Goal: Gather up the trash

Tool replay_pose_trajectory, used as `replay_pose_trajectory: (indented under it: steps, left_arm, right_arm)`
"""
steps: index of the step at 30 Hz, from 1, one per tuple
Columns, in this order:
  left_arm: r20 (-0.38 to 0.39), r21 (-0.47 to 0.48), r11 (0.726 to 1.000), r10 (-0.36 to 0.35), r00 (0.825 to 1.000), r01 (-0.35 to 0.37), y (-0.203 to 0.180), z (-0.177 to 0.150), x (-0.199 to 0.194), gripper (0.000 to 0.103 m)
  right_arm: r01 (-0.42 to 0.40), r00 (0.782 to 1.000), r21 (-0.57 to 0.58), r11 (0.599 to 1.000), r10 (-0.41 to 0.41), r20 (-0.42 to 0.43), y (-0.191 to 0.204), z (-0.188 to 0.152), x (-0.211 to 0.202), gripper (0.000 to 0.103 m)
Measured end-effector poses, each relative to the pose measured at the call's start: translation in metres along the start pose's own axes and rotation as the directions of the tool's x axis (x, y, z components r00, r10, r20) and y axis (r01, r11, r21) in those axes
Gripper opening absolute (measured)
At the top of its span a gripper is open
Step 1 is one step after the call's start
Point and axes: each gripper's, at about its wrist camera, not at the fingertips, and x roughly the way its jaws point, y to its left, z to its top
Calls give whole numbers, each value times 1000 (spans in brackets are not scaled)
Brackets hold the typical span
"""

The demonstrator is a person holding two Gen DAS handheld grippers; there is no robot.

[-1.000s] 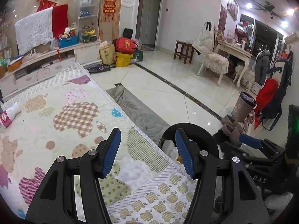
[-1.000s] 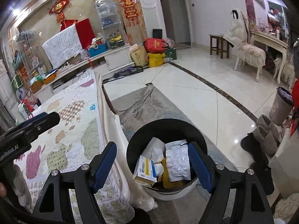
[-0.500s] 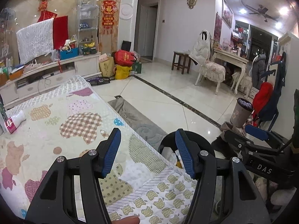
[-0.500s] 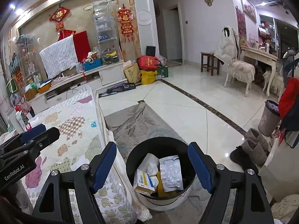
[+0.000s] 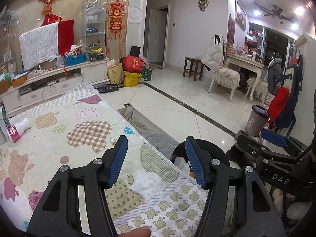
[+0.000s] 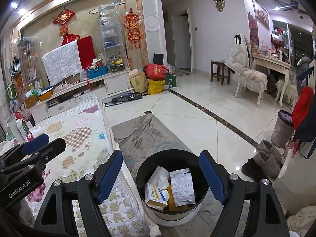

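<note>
Since a second ago the right tool (image 6: pixel 161 171) has lifted, so the black bin (image 6: pixel 201 179) beside the quilted bed (image 6: pixel 79 130) sits lower, holding a medicine box (image 6: pixel 155 194), foil pouch (image 6: pixel 182 188) and tissue (image 6: pixel 161 176); both the right and left tool (image 5: pixel 155 160) gape empty.

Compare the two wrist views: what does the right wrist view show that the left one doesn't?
Only the right wrist view shows the bin's contents: a blister pack, a medicine box and a tissue. Only the left shows the whole white bottle lying on the quilt. Both share the black bin and both open, empty grippers: left gripper, right gripper.
</note>
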Motion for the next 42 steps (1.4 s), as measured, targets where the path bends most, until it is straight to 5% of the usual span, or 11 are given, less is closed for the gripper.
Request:
replay_pose_trajectory:
  steps: [42]
  left_arm:
    - [6,-35,999,-1,1000,2,12,4,-2,59]
  right_arm:
    - [22,999,-32,999,-20,50,6,16,-11,78]
